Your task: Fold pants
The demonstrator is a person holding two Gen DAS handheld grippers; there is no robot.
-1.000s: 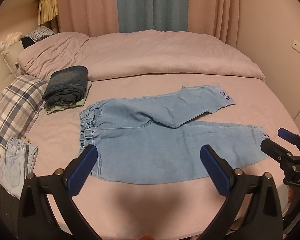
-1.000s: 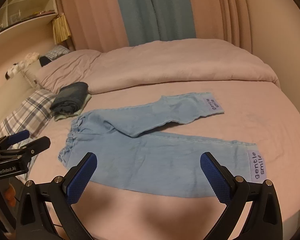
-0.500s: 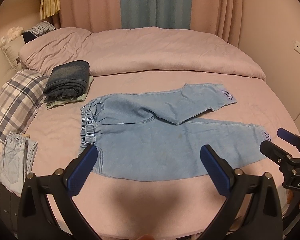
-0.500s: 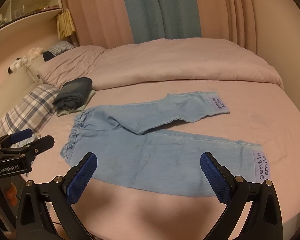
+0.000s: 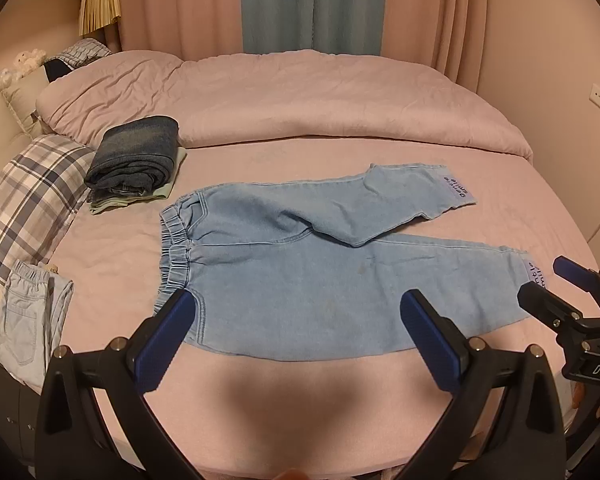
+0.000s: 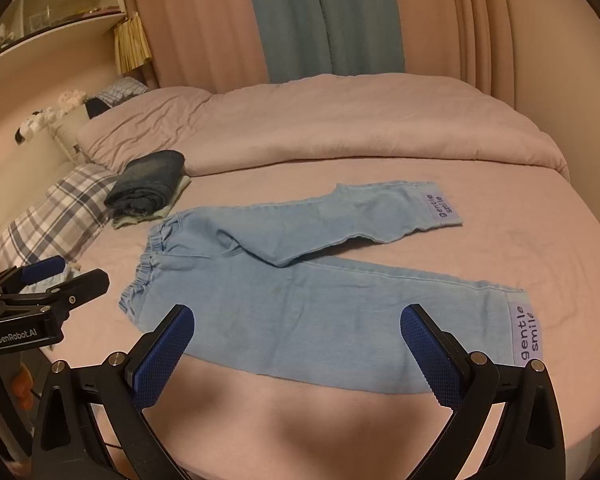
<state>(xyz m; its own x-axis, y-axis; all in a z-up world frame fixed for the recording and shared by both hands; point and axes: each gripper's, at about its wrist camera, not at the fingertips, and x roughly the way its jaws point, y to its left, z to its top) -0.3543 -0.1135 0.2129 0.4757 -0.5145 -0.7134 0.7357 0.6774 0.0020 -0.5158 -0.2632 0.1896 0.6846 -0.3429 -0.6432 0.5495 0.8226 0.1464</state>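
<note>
left wrist view: left gripper, blue-padded fingers spread wide, holding nothing, above the near edge of the bed. light blue pants lie flat on the pink sheet, elastic waistband to the left, legs running right; the far leg is bent and angles away, the near leg lies straight, each cuff bearing a pale printed label. right gripper at the right edge, just beside the near cuff, its two fingers a narrow gap apart, nothing between them. folded dark jeans sit on a pale green garment beyond the waistband. plaid pillow at left, with a small pale denim garment near it. pink duvet is heaped behind.

right wrist view: right gripper, fingers wide apart, empty, over the near bed edge in front of the pants. cuff labels read "gentle smile". left gripper at the left edge, fingers slightly parted, near the waistband but apart from it. dark jeans, plaid pillow, pink and blue curtains behind.
</note>
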